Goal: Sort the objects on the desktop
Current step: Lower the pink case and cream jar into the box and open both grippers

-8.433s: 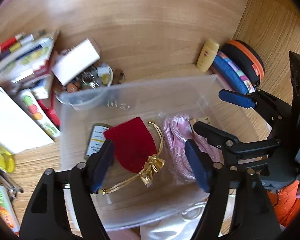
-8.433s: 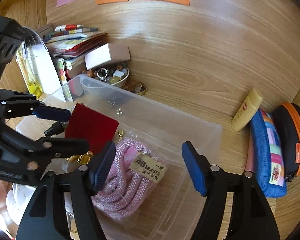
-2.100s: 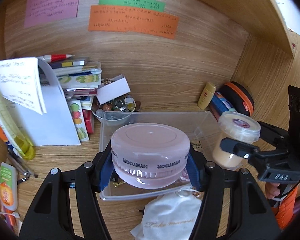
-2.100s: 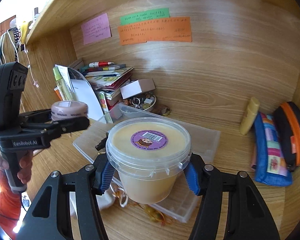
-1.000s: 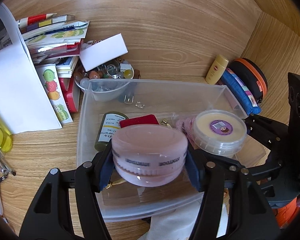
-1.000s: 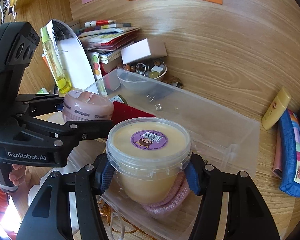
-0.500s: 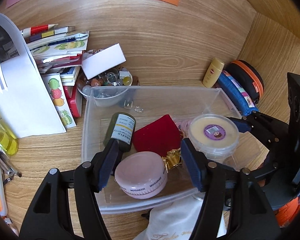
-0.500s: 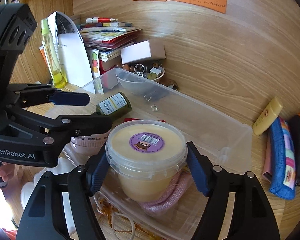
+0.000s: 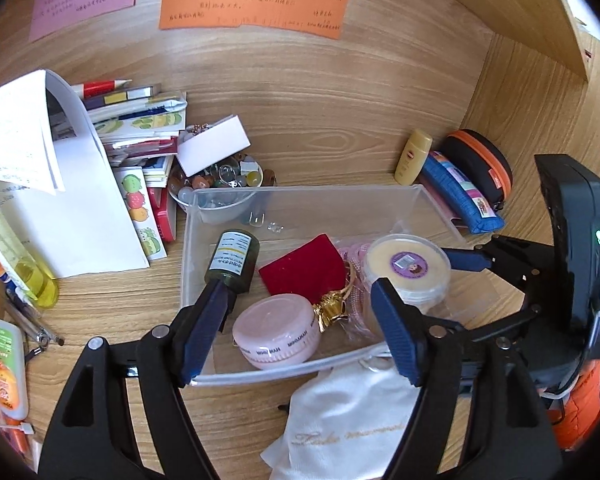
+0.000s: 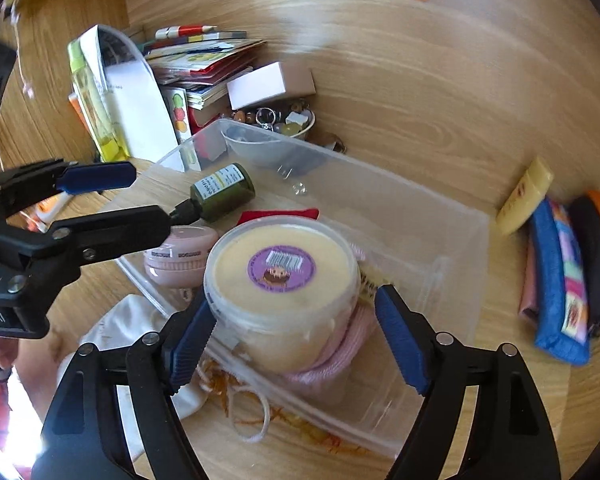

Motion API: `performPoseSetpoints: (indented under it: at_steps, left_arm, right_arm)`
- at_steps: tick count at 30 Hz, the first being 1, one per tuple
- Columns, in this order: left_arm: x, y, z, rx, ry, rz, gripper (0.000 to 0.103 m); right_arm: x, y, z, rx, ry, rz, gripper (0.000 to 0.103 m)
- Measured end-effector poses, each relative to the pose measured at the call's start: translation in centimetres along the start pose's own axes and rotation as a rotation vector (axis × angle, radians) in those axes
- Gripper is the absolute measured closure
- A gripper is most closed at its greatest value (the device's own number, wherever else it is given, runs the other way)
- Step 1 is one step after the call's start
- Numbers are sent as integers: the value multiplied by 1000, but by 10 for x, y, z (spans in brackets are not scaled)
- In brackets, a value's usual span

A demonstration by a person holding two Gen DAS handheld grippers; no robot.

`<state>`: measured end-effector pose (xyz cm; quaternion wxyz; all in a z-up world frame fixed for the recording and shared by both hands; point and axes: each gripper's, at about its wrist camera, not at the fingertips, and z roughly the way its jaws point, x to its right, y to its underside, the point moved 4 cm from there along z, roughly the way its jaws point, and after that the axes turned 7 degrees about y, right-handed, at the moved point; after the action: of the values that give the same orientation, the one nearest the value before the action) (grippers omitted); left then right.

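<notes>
Your left gripper (image 9: 300, 332) and right gripper (image 10: 296, 340): black plastic frames, ribbed blue pads, silver screws at pivots. Right handle has green LED. White lettering on left body, partly cut off. Orange sleeve, prob. quilted.

left gripper (image 9: 300, 328): jaws opening, empty | right gripper (image 10: 296, 344): jaws opening, pads clear

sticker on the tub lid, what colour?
Purple, with a white barcode, on the yellow tub; clearest in the right wrist view.
</notes>
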<state>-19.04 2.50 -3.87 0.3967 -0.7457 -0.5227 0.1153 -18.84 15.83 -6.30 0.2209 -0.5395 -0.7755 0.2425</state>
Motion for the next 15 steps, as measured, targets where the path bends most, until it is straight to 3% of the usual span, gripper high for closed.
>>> performPoseSetpoints:
  at_steps: [7, 15]
  left_arm:
    - [8, 4, -17, 24, -14, 10, 24]
    - [13, 11, -41, 60, -48, 20, 9]
  right_arm:
    - [7, 8, -15, -5, -74, 75, 23]
    - [13, 18, -39, 49, 4, 56, 20]
